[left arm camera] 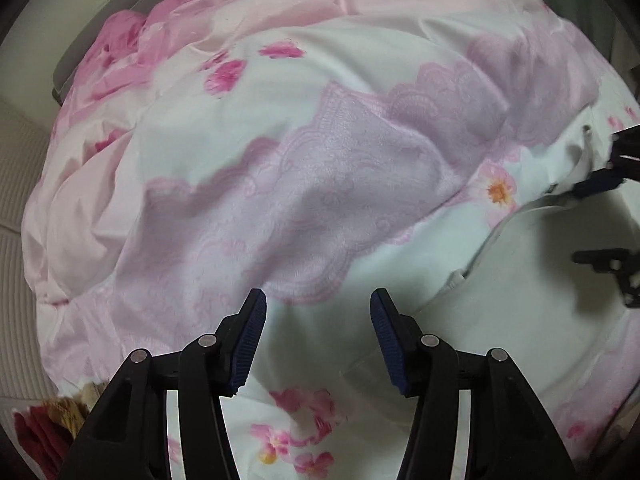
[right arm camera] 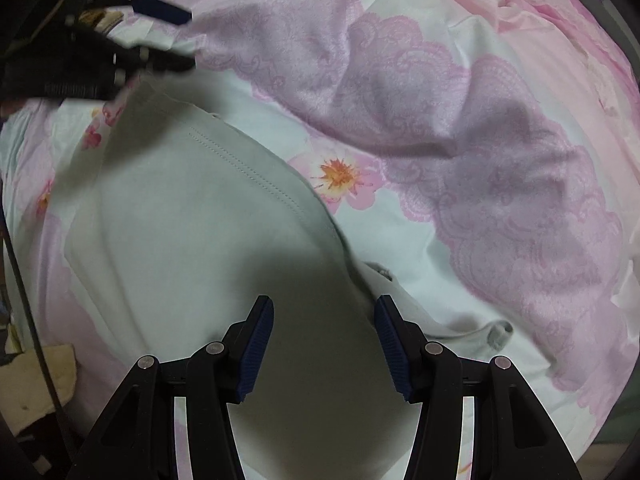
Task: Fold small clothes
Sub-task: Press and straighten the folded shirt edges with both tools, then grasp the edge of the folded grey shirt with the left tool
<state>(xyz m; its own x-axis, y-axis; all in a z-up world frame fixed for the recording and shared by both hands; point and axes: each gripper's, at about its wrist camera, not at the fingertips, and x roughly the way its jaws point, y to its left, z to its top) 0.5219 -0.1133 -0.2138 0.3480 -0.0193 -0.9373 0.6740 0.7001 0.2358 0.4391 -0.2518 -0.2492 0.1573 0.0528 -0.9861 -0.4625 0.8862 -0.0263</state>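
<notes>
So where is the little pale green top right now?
In the right wrist view, the pale green cotton garment lies flat on the pink flowered quilt, directly under the open right gripper, beside an orange-centred printed flower.

Rumpled floral quilt [left arm camera: 248,128] lying spread across bed, pink blossoms and lilac lace print showing; red and tan cloth [left arm camera: 48,424] sitting at its edge; yellowish fabric [right arm camera: 44,376] lying beside it.

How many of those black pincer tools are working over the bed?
2. The left gripper hangs over the flowered bedcover; the right gripper hangs over the pale garment. Both stand open, holding nothing.
</notes>
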